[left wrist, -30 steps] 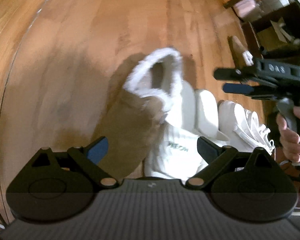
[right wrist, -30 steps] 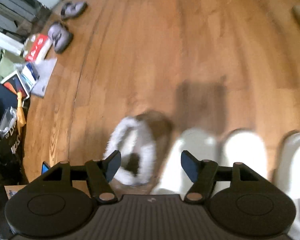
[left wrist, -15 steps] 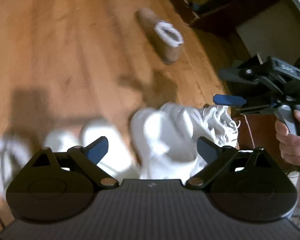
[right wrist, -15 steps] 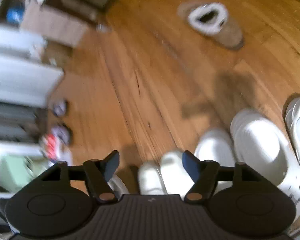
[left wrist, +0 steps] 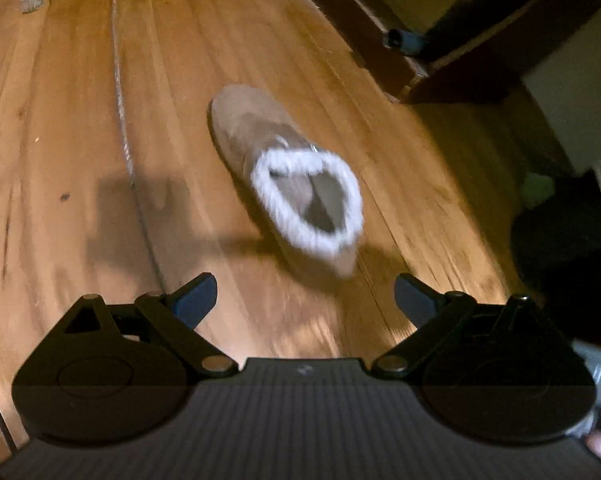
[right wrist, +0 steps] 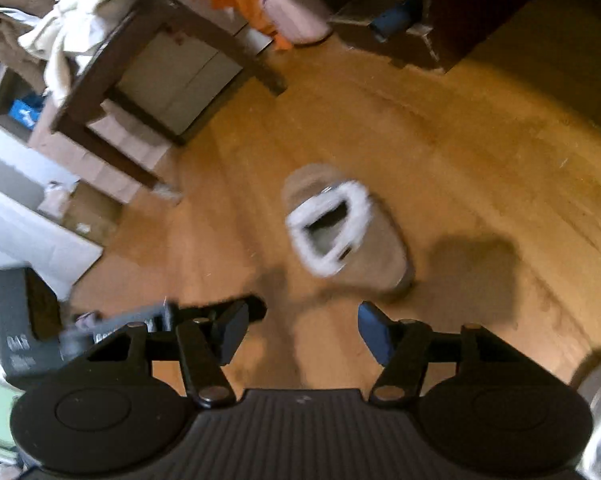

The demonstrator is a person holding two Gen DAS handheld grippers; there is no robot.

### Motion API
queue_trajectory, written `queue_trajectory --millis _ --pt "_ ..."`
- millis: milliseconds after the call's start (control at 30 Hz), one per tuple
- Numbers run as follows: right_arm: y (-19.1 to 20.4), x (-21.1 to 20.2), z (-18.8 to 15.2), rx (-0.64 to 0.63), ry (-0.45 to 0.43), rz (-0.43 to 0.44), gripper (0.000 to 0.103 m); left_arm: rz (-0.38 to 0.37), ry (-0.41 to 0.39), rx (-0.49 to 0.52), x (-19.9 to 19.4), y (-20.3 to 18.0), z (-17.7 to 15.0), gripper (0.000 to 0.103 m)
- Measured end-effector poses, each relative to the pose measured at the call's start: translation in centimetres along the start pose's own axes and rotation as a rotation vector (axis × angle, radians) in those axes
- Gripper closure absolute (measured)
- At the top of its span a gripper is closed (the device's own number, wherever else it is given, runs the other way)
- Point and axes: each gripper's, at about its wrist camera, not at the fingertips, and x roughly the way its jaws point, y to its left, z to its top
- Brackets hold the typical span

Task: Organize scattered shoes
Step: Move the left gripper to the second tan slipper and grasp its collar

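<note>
Wooden floor (left wrist: 80, 128), planks running from bottom to top of frame in the left wrist view; dark furniture (left wrist: 452, 52) at upper right, table legs and cardboard boxes (right wrist: 140, 92) at upper left in the right wrist view. Tan fur-lined boot (left wrist: 284, 180) alone at frame centre in both views (right wrist: 340, 228), upright on its sole, clear of the furniture. Long axis on a diagonal: toe toward upper left, white fur collar toward lower right in the left wrist view. Left gripper (left wrist: 304, 300) released, jaws spread wide and empty, boot heel just above the gap and slightly right of centre. Right gripper (right wrist: 300, 328) likewise empty, jaws just narrowed yet apart, boot heel just above the right finger. Neither gripper touching; nearer one hard to call, both views blurred.
</note>
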Motion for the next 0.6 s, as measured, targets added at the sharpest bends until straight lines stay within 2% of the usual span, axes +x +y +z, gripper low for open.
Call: queue_trajectory --millis 133,267,367,433,467,533,600 --pt "-1.7 2.9 1.0 0.003 -0.011 -0.062 0.04 0.024 -0.014 -0.055 3.7 0.0 1.5 0.006" --pt "-4.2 3.4 1.4 0.076 -0.063 -0.058 0.04 0.065 -0.021 -0.096 6.5 0.5 2.2 0.007" --pt "-5.9 4.2 1.6 0.118 -0.087 -0.042 0.04 0.083 -0.063 -0.076 7.6 0.6 2.4 0.013" --pt "-6.6 4.7 1.6 0.138 -0.074 -0.048 0.04 0.083 -0.06 -0.071 8.4 0.7 2.6 0.042" --pt "-6.9 5.0 1.6 0.145 -0.069 -0.048 0.04 0.083 -0.048 -0.071 9.0 0.7 2.8 0.068" --pt "-7.2 5.7 1.6 0.147 -0.059 -0.037 0.04 0.116 -0.029 -0.089 10.2 0.7 3.1 0.083" --pt "-7.3 6.1 1.5 0.145 -0.039 -0.034 0.04 0.138 -0.012 -0.142 11.5 1.2 3.3 0.087"
